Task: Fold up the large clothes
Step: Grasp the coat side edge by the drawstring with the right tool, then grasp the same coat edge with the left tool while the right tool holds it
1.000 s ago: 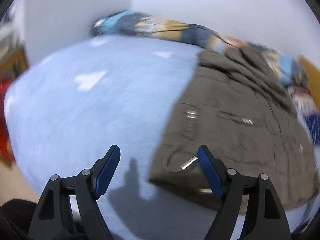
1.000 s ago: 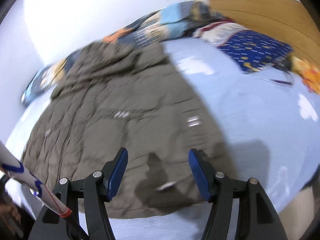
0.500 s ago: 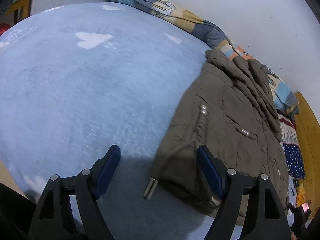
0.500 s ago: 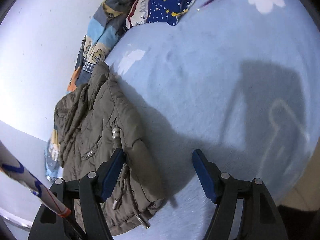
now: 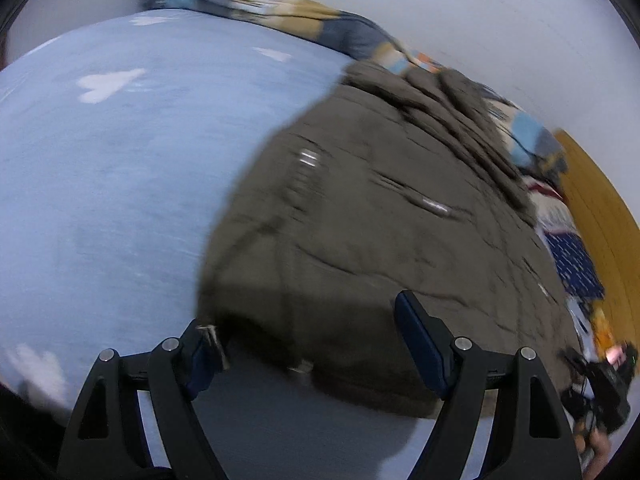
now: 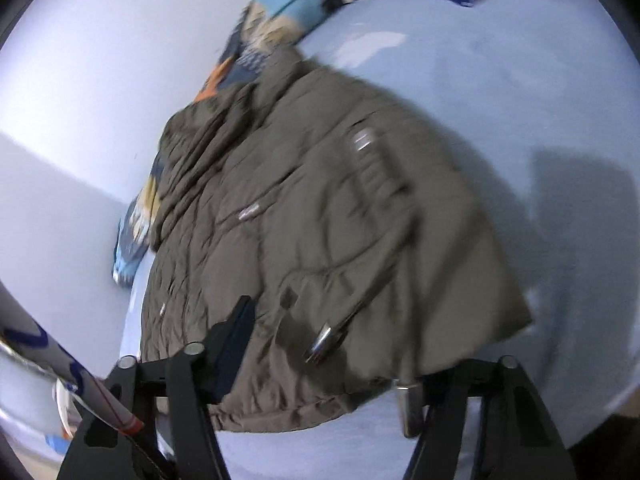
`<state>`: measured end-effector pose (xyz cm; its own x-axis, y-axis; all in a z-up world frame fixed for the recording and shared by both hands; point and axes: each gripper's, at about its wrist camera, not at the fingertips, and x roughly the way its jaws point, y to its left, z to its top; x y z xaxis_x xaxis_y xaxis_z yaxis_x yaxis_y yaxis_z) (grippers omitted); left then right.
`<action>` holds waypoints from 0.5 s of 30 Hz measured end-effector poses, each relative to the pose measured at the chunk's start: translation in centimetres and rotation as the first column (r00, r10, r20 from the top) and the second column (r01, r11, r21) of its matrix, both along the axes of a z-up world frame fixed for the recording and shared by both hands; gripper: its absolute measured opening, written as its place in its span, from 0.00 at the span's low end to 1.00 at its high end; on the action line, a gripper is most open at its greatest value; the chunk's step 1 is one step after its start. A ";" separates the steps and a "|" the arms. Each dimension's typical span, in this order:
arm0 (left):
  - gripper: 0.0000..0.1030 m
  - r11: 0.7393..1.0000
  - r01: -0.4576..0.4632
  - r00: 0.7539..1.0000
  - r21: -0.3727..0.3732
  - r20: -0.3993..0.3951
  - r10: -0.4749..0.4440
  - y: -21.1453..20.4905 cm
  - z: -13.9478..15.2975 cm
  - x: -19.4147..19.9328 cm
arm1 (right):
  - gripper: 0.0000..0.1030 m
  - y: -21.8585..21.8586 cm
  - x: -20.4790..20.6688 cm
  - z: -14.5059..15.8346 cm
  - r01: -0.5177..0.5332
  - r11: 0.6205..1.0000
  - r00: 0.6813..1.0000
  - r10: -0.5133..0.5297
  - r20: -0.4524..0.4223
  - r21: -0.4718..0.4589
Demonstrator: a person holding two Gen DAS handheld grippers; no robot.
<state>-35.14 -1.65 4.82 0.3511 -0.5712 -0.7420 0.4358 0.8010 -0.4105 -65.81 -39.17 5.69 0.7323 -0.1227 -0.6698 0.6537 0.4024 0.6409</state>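
An olive-brown padded jacket [image 5: 380, 220] lies spread flat on a light blue bed sheet [image 5: 120, 180]. My left gripper [image 5: 312, 348] is open, and the jacket's near left hem corner lies between its fingers. A metal cord toggle [image 5: 212, 340] rests by the left finger. In the right wrist view the jacket [image 6: 320, 200] fills the middle. My right gripper [image 6: 332, 344] straddles its near hem with the jaws closing. Its left pad [image 6: 236, 340] is at the fabric, and the right finger is hidden under the hem. Two metal toggles [image 6: 320, 344] hang there.
A patterned quilt [image 5: 280, 12] is bunched along the white wall behind the jacket. A dark blue starry pillow [image 5: 576, 264] and a wooden headboard [image 5: 600, 208] are at the right. A white striped rod [image 6: 60, 360] crosses the lower left of the right wrist view. Bare sheet [image 6: 520, 100] lies right of the jacket.
Both grippers have dropped onto the jacket's near hem, which now lies between their fingers. The right gripper rolled back towards the jacket and its jaws stand narrower.
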 end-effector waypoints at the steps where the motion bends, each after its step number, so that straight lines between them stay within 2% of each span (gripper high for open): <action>1: 0.76 1.000 0.011 1.000 -0.003 0.003 -0.011 -0.2 0.0 -0.3 | 0.54 0.2 0.1 0.0 -0.010 1.000 1.000 0.010 0.004 -0.006; 3: 0.76 1.000 0.011 1.000 0.012 0.023 -0.011 -0.6 0.0 -0.4 | 0.39 0.4 0.3 0.3 -0.014 0.999 1.000 0.014 0.005 -0.031; 5: 0.76 1.000 -0.007 1.000 -0.002 0.013 0.007 -0.5 -0.2 0.0 | 0.35 0.4 0.1 0.2 -0.004 0.999 1.000 0.004 -0.010 -0.038; 8: 0.76 1.000 -0.004 0.999 0.030 0.040 0.003 -1.2 -0.3 -0.1 | 0.35 0.3 0.0 -0.6 0.010 1.000 0.999 -0.011 -0.049 -0.029; 12: 0.76 0.992 0.024 0.991 0.125 0.129 -0.040 -2.8 -0.3 -1.0 | 0.36 0.1 0.2 -1.3 0.008 0.999 0.997 -0.011 -0.076 -0.032; 15: 0.76 0.986 0.020 0.985 0.164 0.168 -0.048 -3.4 -0.5 -1.3 | 0.39 -0.1 0.5 -1.5 0.000 0.999 0.997 -0.003 -0.080 -0.033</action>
<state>-36.49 -5.04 4.33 0.4633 -0.4626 -0.7559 0.5164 0.8341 -0.1939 -65.30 -39.30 4.16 0.6760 -0.1465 -0.7222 0.7032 0.4210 0.5729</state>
